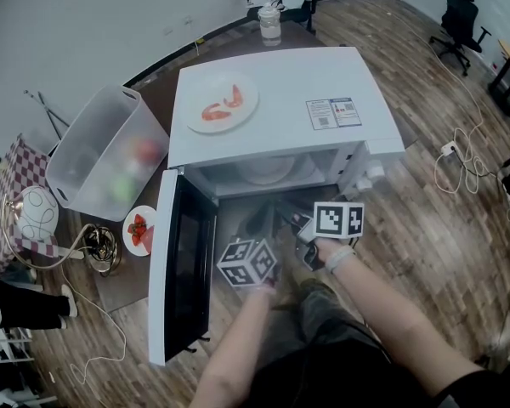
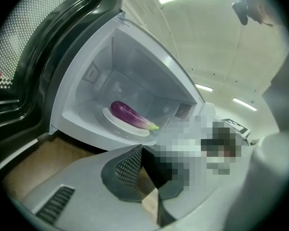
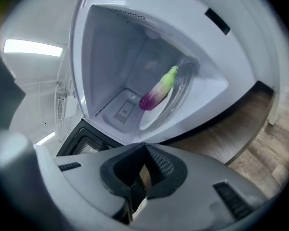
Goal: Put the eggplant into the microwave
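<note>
The eggplant (image 2: 132, 115) lies on the round glass plate (image 2: 107, 114) inside the white microwave (image 1: 280, 100), its green stem end towards the opening, and the door (image 1: 183, 270) hangs wide open. The left gripper (image 2: 144, 177) and the right gripper (image 3: 139, 177) both sit just outside the opening, each with its jaws pressed together on nothing. On top of the microwave is a white plate (image 1: 195, 116) holding some red food (image 1: 221, 106) (what kind is unclear). A clear bin (image 1: 76, 155) beside it contains blurred red and green items.
</note>
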`<state>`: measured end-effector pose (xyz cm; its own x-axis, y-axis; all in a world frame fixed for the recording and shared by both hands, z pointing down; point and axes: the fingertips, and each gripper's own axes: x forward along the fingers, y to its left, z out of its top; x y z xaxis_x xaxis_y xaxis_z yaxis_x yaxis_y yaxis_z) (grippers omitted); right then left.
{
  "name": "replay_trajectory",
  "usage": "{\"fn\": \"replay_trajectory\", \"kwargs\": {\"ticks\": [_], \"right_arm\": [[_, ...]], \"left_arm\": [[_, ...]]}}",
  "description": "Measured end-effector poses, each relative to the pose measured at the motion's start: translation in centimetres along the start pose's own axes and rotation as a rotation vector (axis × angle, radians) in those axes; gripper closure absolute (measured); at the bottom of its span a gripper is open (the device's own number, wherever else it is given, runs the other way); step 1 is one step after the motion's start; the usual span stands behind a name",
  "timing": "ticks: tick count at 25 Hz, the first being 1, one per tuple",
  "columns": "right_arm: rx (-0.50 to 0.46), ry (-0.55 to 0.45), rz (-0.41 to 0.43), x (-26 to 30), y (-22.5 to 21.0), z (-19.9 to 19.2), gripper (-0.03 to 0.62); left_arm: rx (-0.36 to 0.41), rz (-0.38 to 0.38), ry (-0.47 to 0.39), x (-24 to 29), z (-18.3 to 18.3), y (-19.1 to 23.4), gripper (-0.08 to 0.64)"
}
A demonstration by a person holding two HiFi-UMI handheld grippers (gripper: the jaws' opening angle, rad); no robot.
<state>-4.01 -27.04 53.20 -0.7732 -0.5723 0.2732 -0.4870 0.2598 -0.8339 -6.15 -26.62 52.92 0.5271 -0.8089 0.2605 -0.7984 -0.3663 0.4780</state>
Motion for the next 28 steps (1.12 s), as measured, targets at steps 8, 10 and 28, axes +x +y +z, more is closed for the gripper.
{"fn": "replay_trajectory", "kwargs": {"ticks": [8, 10, 28], "right_arm": [[-0.109, -0.019, 0.014, -2.0, 1.4, -1.6, 0.591], [-0.16, -0.033, 0.011, -2.7, 1.8, -1.8, 0.591], [-0.712, -0.184, 0.057, -10.1, 11.6, -4.0, 0.591]], "left_arm": [[0.075, -0.032, -0.012, -2.4, -0.4, -1.6, 0.561], [0.107, -0.038, -0.024, -3.1, -0.1, -2.1, 0.56], [0.241, -0.114, -0.154, -11.1, 2.9, -7.4, 0.56]]}}
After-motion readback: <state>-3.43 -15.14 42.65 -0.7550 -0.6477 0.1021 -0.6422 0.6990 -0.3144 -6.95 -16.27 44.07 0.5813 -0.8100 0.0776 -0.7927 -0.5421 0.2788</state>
